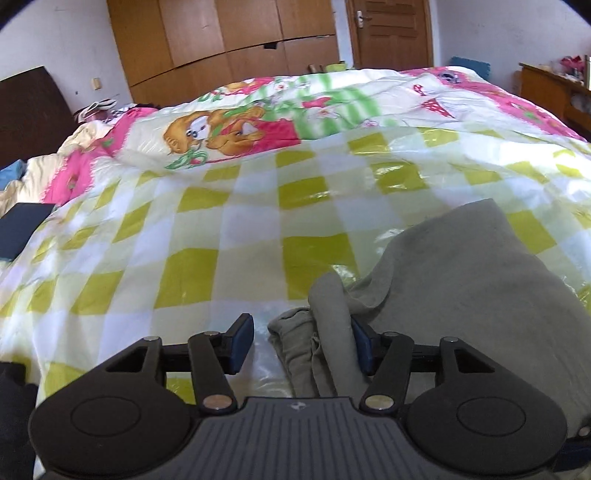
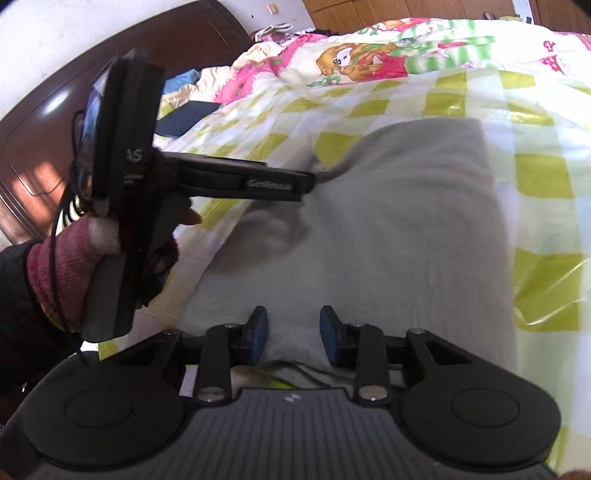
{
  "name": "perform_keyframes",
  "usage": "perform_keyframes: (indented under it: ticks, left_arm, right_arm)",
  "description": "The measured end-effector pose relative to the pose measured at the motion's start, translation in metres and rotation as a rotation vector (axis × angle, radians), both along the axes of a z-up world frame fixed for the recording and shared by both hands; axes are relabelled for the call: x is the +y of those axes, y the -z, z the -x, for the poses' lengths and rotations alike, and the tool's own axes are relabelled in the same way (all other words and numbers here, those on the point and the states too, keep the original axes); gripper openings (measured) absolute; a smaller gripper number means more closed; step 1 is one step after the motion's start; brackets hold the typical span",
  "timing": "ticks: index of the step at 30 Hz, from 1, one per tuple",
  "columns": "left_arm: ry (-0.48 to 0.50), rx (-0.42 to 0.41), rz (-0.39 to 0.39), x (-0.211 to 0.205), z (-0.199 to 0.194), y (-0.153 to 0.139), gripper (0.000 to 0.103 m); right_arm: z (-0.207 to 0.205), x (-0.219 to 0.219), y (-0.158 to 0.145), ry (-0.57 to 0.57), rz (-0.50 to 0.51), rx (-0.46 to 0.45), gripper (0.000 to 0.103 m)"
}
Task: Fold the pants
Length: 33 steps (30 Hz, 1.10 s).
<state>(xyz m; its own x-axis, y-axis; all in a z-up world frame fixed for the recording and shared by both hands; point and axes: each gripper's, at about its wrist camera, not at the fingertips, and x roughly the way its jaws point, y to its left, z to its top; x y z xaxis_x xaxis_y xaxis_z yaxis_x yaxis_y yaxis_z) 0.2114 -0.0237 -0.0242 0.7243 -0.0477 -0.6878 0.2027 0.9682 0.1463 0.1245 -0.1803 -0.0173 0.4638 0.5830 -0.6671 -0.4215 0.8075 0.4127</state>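
Note:
Grey pants (image 1: 454, 273) lie bunched on a green-and-white checked cover (image 1: 192, 229) on the bed. My left gripper (image 1: 301, 343) is open, with a bunched edge of the pants lying between its blue pads, nearer the right pad. In the right wrist view the pants (image 2: 388, 229) spread flat ahead. My right gripper (image 2: 293, 339) is open, its pads apart over the near edge of the pants. The left gripper body shows there from the side (image 2: 236, 181), its tip at the pants' left edge.
A cartoon-print quilt (image 1: 280, 110) lies behind the checked cover. A dark flat object (image 1: 22, 229) sits at the bed's left side. A dark headboard (image 2: 55, 110), wooden wardrobe (image 1: 229, 40) and door (image 1: 391, 33) stand beyond.

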Motion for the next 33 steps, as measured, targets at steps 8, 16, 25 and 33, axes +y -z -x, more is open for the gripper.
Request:
perform_keyframes:
  ticks: [8, 16, 25, 33]
  left_arm:
    - [-0.081, -0.078, 0.022, 0.014, 0.038, -0.024, 0.070]
    - [-0.145, 0.017, 0.034, 0.039, 0.060, -0.002, 0.069]
    - [-0.117, 0.038, 0.123, 0.040, 0.113, -0.019, 0.069]
    - [-0.072, 0.028, 0.134, 0.028, 0.147, -0.028, 0.069]
  right_arm:
    - [0.009, 0.037, -0.005, -0.048, 0.003, -0.047, 0.037]
    - [0.018, 0.053, -0.012, -0.045, 0.082, -0.084, 0.043]
    - [0.046, 0.025, -0.023, 0.125, 0.111, -0.077, 0.044]
    - [0.068, 0.002, -0.022, 0.256, 0.080, -0.047, 0.044]
